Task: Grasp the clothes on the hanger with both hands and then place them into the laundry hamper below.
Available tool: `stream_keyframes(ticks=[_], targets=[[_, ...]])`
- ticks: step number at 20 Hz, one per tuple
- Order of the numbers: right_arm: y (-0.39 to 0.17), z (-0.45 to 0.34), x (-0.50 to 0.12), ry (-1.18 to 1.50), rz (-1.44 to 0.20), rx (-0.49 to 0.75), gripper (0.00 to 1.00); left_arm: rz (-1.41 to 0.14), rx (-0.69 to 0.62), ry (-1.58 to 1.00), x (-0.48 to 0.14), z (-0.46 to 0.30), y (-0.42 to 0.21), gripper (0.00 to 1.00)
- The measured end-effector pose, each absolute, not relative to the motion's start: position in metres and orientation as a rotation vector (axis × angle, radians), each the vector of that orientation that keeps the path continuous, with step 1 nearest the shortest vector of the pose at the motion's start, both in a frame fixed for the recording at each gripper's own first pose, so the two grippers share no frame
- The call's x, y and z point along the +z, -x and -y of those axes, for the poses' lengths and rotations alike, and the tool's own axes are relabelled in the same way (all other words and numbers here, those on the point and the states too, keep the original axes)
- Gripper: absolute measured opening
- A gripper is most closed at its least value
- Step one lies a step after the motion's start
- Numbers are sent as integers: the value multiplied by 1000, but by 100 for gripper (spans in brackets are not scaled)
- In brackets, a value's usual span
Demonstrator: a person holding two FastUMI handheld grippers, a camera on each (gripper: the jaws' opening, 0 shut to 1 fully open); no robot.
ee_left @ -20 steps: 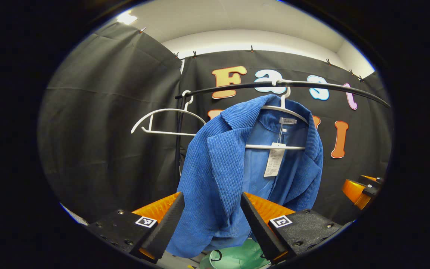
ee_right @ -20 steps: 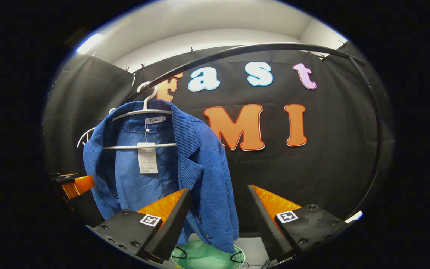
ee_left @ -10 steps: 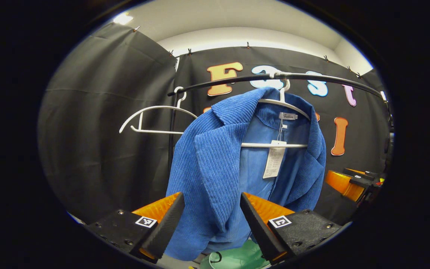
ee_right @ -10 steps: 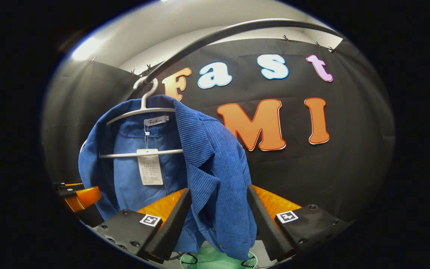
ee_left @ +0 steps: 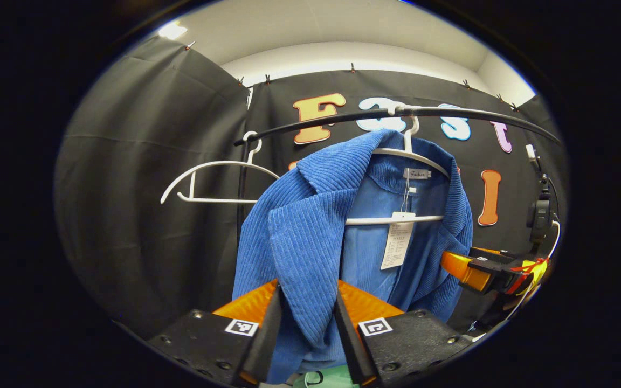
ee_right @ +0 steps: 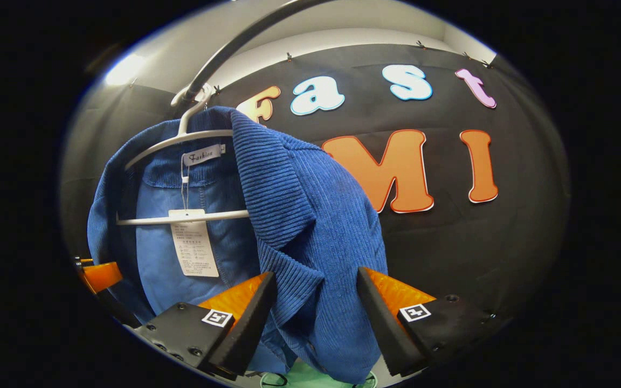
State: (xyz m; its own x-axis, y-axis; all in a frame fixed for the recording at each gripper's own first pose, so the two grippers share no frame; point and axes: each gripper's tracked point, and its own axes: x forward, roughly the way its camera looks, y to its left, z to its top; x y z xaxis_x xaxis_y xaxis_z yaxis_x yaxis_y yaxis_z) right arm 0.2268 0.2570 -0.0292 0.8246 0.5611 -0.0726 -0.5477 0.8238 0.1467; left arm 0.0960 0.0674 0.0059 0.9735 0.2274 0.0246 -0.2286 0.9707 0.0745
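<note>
A blue corduroy jacket (ee_left: 310, 226) hangs open on a white hanger (ee_left: 413, 157) from a black rail (ee_left: 450, 114). My left gripper (ee_left: 309, 334) has closed its fingers on the jacket's left front panel, and cloth fills the narrow gap. In the right gripper view the jacket (ee_right: 310, 215) hangs close, and my right gripper (ee_right: 316, 318) stands open with the other front panel between its fingers. A strip of the green hamper (ee_right: 299, 380) shows below the hem. The right gripper (ee_left: 483, 269) also appears beside the jacket's far edge in the left gripper view.
A bare white hanger (ee_left: 219, 164) hangs on the rail to the left of the jacket. A paper tag (ee_right: 192, 248) dangles from the collar inside. Black cloth walls close in behind and at the left. A small black device on a cable (ee_left: 539, 215) hangs at the right.
Both grippers have moved in toward the jacket. The left fingers have closed from wide apart onto the left front panel. The right fingers stay wide, now straddling the other panel.
</note>
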Motion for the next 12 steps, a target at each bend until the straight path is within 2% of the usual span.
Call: stream_keyframes(ticks=[1,2,3,4,7,12], targets=[[-229,-262,-31,-143,-132,609,97,3,218,-83,4,-67,-99,32],[-232,-266,-31,-166,-144,627,88,-9,242,-98,3,-73,-95,22],[-235,-271,-30,-185,-153,648,84,-16,272,-112,3,-81,-91,12],[-238,-277,-29,-197,-153,677,67,-29,248,-111,4,-77,-96,2],[-235,-277,-28,-241,-196,746,17,-61,215,-125,6,-77,-96,0],[-225,-262,-9,-354,-206,882,17,-38,198,-83,34,-90,-82,0]])
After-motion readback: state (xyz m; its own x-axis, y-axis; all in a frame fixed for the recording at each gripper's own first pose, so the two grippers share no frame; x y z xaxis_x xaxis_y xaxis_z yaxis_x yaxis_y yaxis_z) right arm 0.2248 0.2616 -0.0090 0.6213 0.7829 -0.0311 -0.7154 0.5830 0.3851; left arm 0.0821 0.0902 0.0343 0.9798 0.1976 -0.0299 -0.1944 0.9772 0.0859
